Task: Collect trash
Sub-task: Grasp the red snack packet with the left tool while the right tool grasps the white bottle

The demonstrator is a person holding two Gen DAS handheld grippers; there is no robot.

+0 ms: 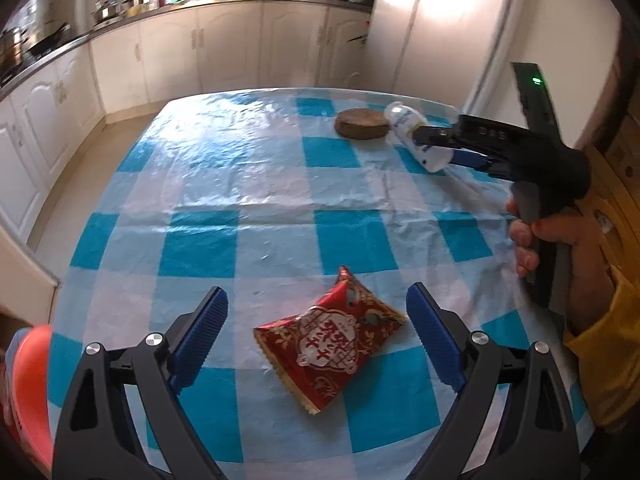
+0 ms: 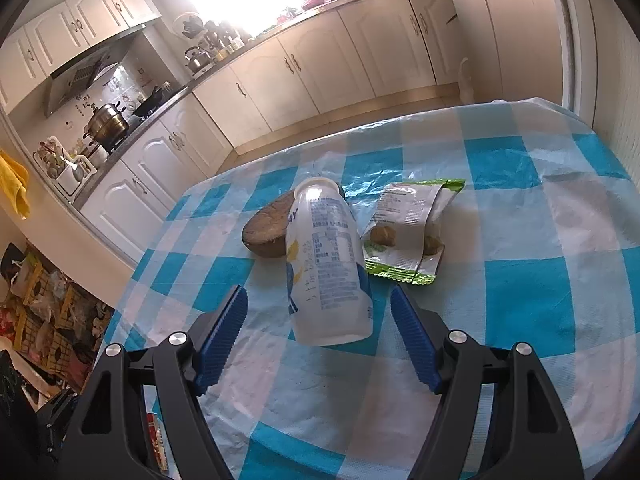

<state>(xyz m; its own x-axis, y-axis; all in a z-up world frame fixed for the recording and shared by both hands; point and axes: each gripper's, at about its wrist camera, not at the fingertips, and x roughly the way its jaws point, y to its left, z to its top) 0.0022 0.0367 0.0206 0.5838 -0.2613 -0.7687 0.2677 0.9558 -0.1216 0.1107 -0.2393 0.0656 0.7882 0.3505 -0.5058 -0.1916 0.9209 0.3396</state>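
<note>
Bottle (image 2: 326,264), white with blue print, lying between spread right tongs (image 2: 318,332); red wrapper (image 1: 328,344), crinkled, between spread left tongs (image 1: 318,340).

white plastic bottle (image 1: 416,136): left view, middle hidden by right gripper's fingers (image 1: 434,135) | round wooden block (image 2: 266,230): right view, right part hidden behind bottle | bottle print: too small to read | orange object (image 1: 30,392): cut off by left edge, blurred, unidentifiable | green snack wrapper (image 2: 408,232): text illegible
</note>
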